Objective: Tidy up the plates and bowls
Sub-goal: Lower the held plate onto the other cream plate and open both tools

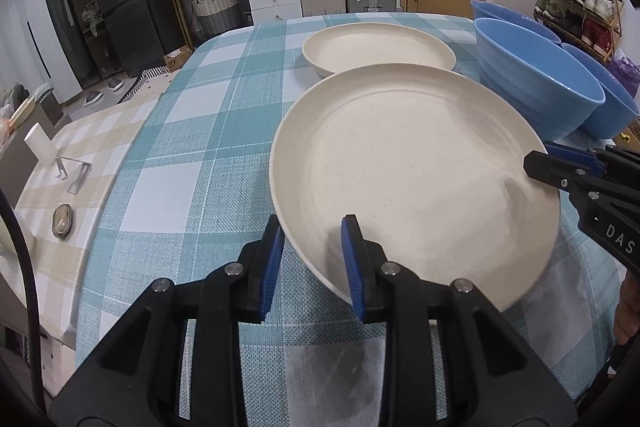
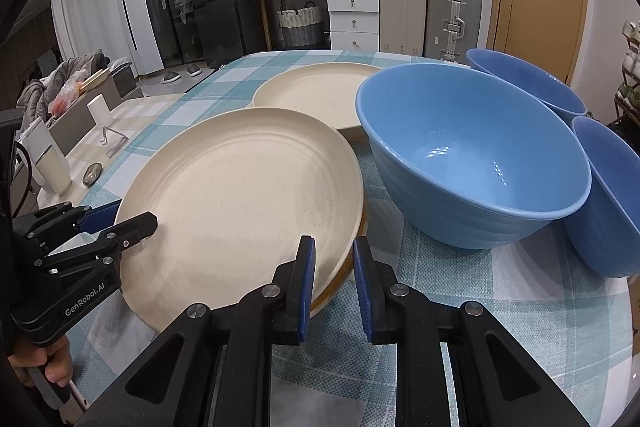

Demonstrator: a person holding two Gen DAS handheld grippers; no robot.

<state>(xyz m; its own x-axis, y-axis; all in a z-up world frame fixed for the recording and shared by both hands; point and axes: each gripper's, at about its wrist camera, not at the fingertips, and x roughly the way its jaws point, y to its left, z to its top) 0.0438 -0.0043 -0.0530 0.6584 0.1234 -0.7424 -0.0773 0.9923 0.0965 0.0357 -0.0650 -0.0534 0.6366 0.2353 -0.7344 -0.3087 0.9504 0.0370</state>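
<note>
A: Where now, the big round cream plate (image 1: 416, 179)?

B: Over the blue and white checked tablecloth (image 1: 192, 131), near the front. Tilted a bit. Just beside the closest of the 3 round blue bowls (image 2: 472, 155).

A: And the left gripper (image 1: 313, 259)?

B: Pinching the plate's near rim. 1 blue pad on top, 1 pad under the edge. Almost pressed together.

A: And the right gripper (image 2: 334, 283)?

B: Same thing on the other side of the rim. Pinching tight, rim between the 2 pads.

A: Any more plates?

B: Yes, 1 other round cream plate (image 1: 378, 47), farther back on the cloth, lying flat. Also a thin brown edge just under the held plate, too hidden to tell what.
</note>
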